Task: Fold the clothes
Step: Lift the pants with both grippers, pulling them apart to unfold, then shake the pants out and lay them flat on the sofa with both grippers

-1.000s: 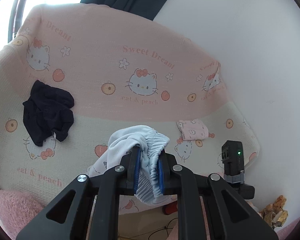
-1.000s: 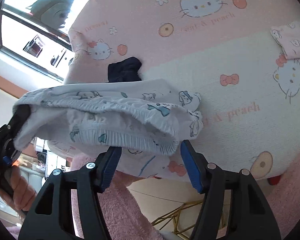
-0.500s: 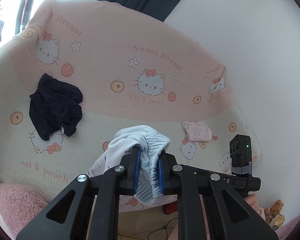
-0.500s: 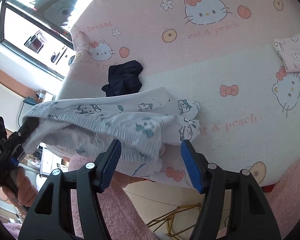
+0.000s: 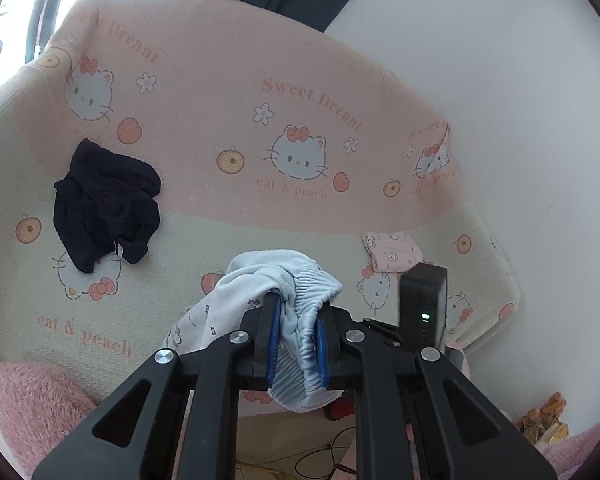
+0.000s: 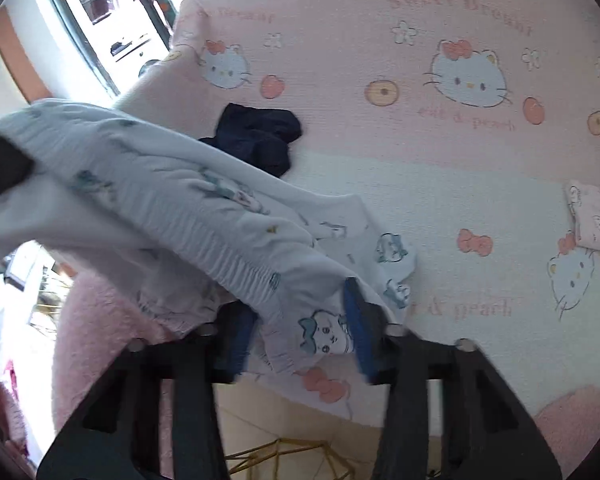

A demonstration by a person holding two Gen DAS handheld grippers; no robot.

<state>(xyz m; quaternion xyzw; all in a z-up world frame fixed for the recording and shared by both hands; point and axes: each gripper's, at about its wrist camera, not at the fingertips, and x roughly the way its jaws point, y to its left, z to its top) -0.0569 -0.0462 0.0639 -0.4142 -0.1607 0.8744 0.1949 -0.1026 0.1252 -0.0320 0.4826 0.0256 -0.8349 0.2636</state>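
Note:
My left gripper [image 5: 296, 312] is shut on the elastic waistband of light blue printed shorts [image 5: 284, 296], held above the front edge of the bed. In the right wrist view the shorts [image 6: 204, 216] stretch from the left gripper at far left down between my right gripper's [image 6: 300, 320] blue pads [image 6: 356, 320]. The jaws stand apart around the cloth, not pinching it. A crumpled dark garment [image 5: 104, 204] lies on the blanket at left, and it also shows in the right wrist view [image 6: 260, 136].
A pink and cream Hello Kitty blanket [image 5: 260, 128] covers the bed. A folded pink printed garment [image 5: 392, 252] lies at right, next to the white wall. A fluffy pink throw [image 5: 32, 404] hangs at the bed's front. A window is at far left.
My right gripper has moved forward onto the shorts, so the waistband now sits between its pads. The shorts sag lower toward the blanket. My left gripper keeps its hold.

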